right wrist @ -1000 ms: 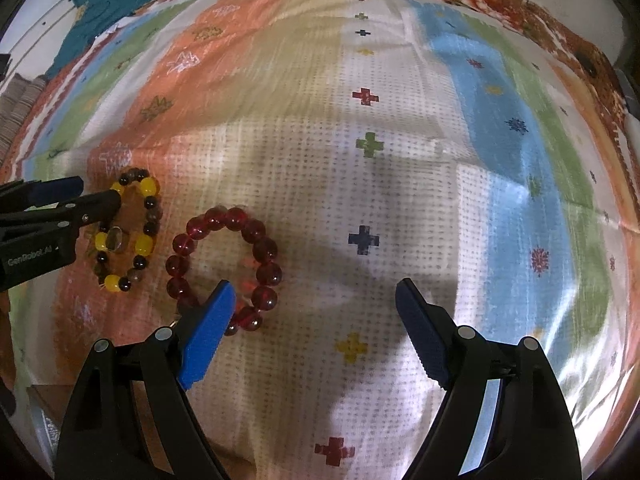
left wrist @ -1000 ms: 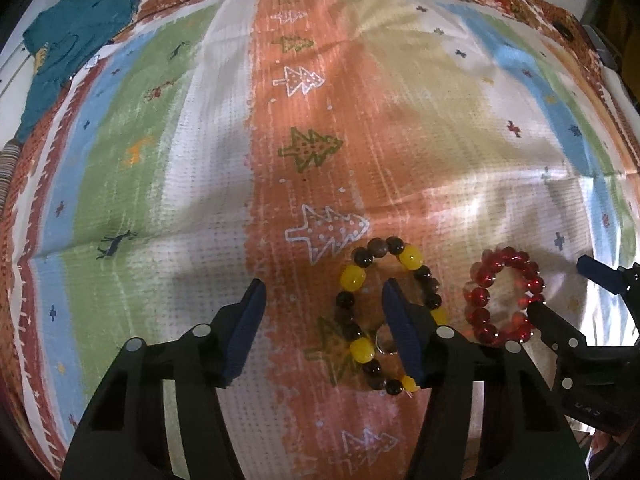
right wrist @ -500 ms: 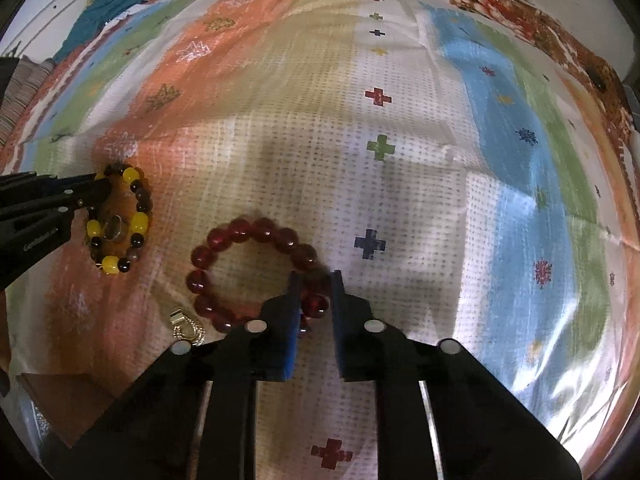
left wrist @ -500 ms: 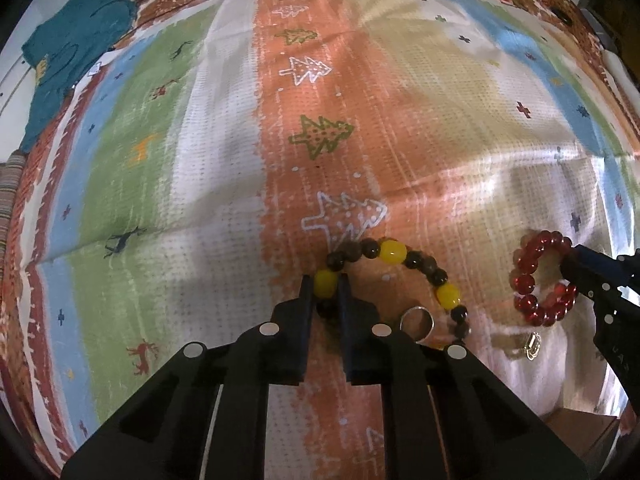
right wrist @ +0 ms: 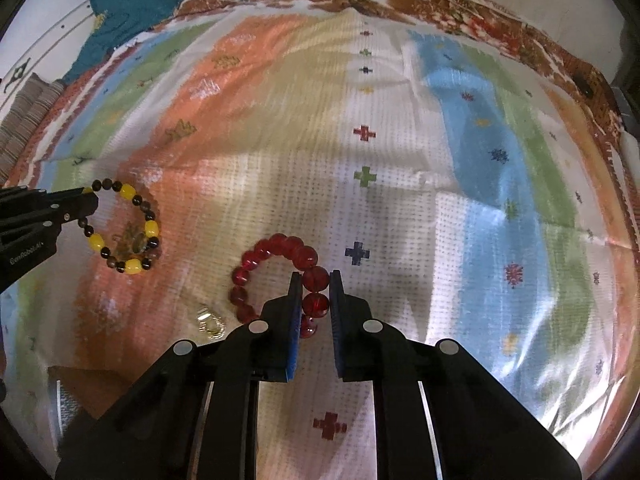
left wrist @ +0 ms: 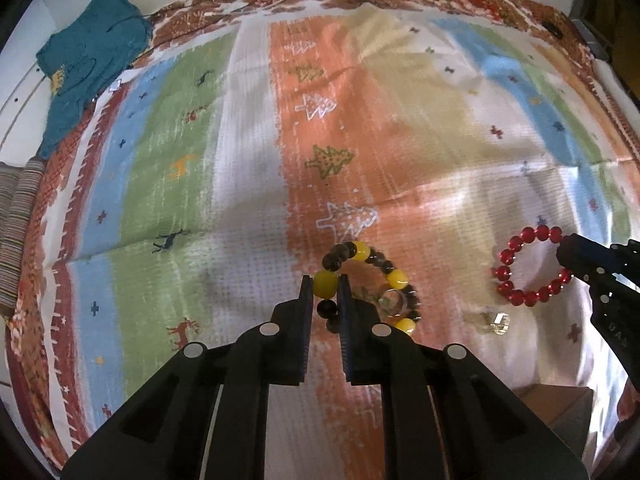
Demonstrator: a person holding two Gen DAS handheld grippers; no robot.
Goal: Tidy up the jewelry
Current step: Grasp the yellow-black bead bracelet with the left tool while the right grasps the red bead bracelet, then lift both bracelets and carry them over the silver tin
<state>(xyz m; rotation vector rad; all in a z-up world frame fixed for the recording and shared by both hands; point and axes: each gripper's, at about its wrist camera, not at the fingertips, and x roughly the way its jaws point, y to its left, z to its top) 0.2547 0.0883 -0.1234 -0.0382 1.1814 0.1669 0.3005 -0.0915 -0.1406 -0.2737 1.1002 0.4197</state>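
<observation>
A yellow and brown bead bracelet (left wrist: 394, 278) lies on the striped cloth (left wrist: 248, 184). My left gripper (left wrist: 324, 285) is shut on a yellow bead at its left side. A silver ring (left wrist: 394, 302) lies inside that bracelet. A red bead bracelet (right wrist: 276, 250) lies to the right; my right gripper (right wrist: 316, 280) is shut on its right side. It also shows in the left wrist view (left wrist: 528, 266). A small gold earring (right wrist: 210, 322) lies between the bracelets, near the front edge. The yellow bracelet also shows in the right wrist view (right wrist: 128, 232).
A teal garment (left wrist: 88, 60) lies at the far left corner of the cloth. Striped fabric (left wrist: 16, 216) sits off the left edge. A brown box (left wrist: 560, 404) shows below the front edge on the right.
Both grippers went from wide open to shut, the left on the yellow bracelet and the right on the red bracelet. Both bracelets have shifted slightly away from the front edge, uncovering the earring.
</observation>
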